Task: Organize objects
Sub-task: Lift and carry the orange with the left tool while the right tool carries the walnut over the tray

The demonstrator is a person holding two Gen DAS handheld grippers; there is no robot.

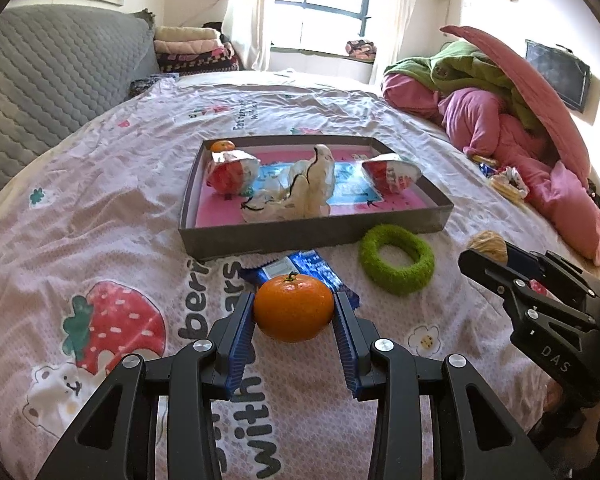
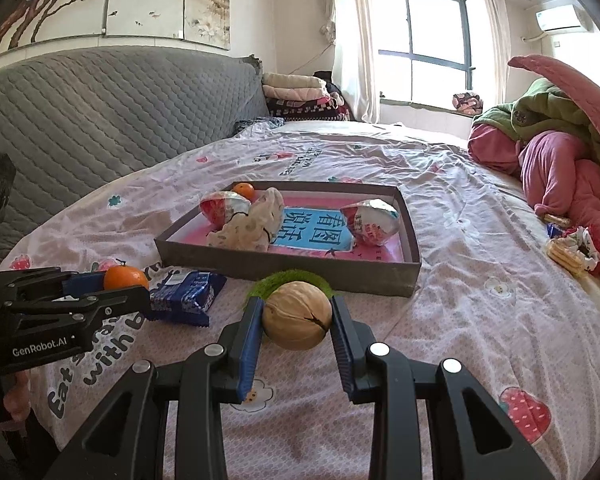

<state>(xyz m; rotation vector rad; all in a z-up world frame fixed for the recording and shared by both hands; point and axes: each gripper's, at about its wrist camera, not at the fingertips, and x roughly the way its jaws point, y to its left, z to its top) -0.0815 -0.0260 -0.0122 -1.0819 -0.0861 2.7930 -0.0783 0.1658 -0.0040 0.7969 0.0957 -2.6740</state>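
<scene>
- The orange (image 1: 294,307) is clamped between the blue pads of the left claw (image 1: 294,312), lifted clear of the bed (image 1: 100,208) near the box's front wall, presumably so it can go over that wall.
- The walnut (image 2: 297,316) is pinched the same way in the right claw (image 2: 297,320), also off the bedsheet, facing the box's front wall.
- The grey box (image 1: 300,240) lies mid-bed as the collecting place: it already holds a second small orange (image 1: 222,145) in its far left corner, two snack packets and a crumpled cloth.
- Still loose on the bed along the box's front edge: a blue wrapper (image 1: 300,268) and a green fuzzy ring (image 1: 396,258), likely next to be sorted.
</scene>
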